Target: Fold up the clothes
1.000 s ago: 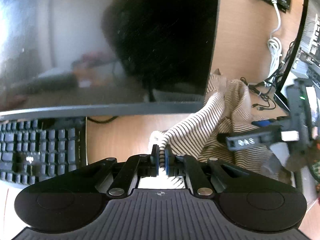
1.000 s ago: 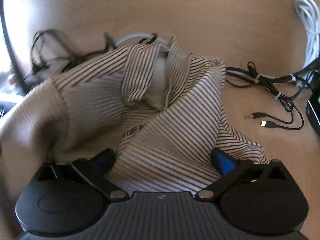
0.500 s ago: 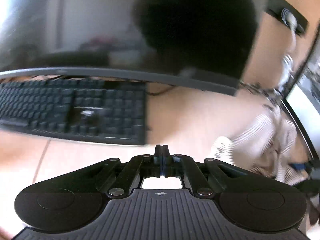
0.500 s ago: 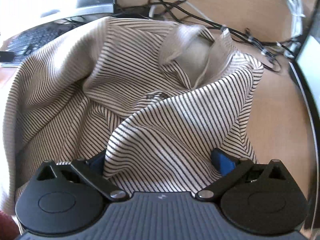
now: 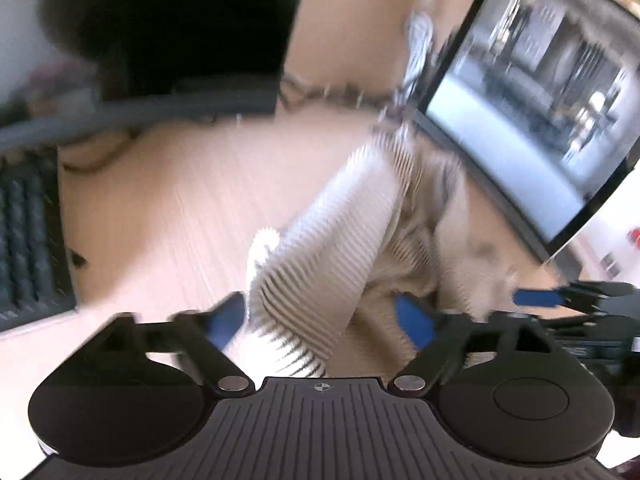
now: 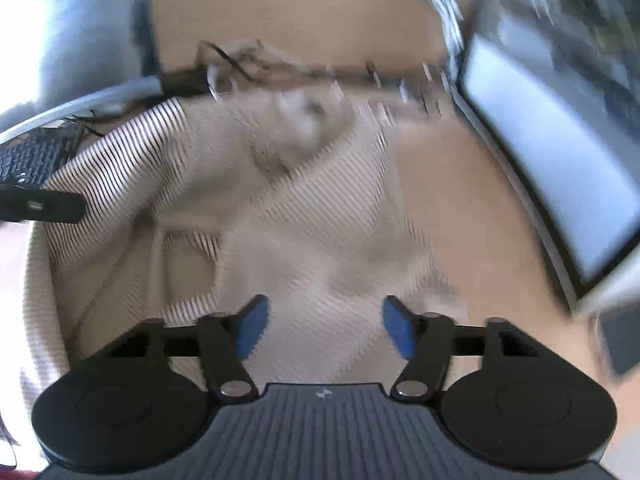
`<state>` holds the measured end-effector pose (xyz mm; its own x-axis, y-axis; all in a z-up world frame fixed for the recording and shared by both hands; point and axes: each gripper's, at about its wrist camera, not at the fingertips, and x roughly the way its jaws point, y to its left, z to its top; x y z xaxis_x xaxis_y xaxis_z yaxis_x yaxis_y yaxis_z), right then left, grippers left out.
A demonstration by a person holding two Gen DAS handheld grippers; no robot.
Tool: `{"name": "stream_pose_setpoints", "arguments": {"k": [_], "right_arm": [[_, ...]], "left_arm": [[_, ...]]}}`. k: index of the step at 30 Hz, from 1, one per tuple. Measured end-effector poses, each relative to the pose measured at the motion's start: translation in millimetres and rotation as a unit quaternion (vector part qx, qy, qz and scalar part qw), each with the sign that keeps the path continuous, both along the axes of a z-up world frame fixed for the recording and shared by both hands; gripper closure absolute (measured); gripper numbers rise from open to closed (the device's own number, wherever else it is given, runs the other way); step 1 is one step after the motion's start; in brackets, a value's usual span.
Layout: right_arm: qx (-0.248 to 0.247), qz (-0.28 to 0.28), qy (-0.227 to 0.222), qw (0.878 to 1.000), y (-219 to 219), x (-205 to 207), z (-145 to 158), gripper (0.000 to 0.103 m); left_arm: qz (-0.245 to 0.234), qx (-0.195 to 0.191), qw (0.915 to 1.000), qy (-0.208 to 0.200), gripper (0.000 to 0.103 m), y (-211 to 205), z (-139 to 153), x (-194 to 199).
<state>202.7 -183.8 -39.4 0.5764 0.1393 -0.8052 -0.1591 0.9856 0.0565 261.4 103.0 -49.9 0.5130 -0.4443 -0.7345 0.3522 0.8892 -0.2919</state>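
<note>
1. Left tongs point(image 5: 320, 320): a second ago the blue pads were pinched on a fold of the striped shirt point(image 5: 332, 248); half a second ago they were shut on nothing. Now they stand wide apart, with a sleeve-like roll of the shirt lying between them, not gripped.
2. Right tongs point(image 6: 322, 326): spread wide in every frame, now as before, holding nothing; the cloth lies under and ahead of the pads.
3. Judgement: the left side has let go and come back for a new hold, so a re-grip appears to be in hand. The fold is not complete.
4. Shirt position: bunched on the worktop point(image 5: 168, 208), between the keyboard point(image 5: 28, 236) at left and the monitor point(image 5: 532, 128) at right, cables point(image 6: 248, 68) behind it.
5. Materials: thin, limp knit, cream with fine dark stripes, rumpled into soft ridges; likely to sag when lifted. Worktop is smooth pale wood grain. Both current views are motion-blurred; the collar detail cannot be read.
</note>
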Motion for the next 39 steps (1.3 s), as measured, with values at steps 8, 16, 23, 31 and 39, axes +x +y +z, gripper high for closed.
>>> {"name": "stream_pose_setpoints", "arguments": {"k": [8, 16, 23, 31, 39], "right_arm": [[-0.091, 0.039, -0.037, 0.994, -1, -14, -11, 0.047], [0.005, 0.058, -0.082, 0.995, 49, -8, 31, 0.034], [-0.120, 0.178, -0.052, 0.975, 115, -11, -12, 0.064], [-0.319, 0.146, -0.171, 0.921, 35, 6, 56, 0.099], [-0.378, 0.098, -0.161, 0.906, -33, 70, 48, 0.099]], "left_arm": [[0.021, -0.068, 0.9973, 0.014, 0.092, 19, 16, -50], [0.092, -0.077, 0.9914, -0.053, 0.092, 70, 59, -55], [0.162, -0.046, 0.9843, -0.054, 0.092, 110, 50, -20], [0.160, -0.023, 0.9857, -0.046, 0.091, 120, 31, 2], [0.182, 0.011, 0.9821, -0.046, 0.089, 116, 22, 17]]}}
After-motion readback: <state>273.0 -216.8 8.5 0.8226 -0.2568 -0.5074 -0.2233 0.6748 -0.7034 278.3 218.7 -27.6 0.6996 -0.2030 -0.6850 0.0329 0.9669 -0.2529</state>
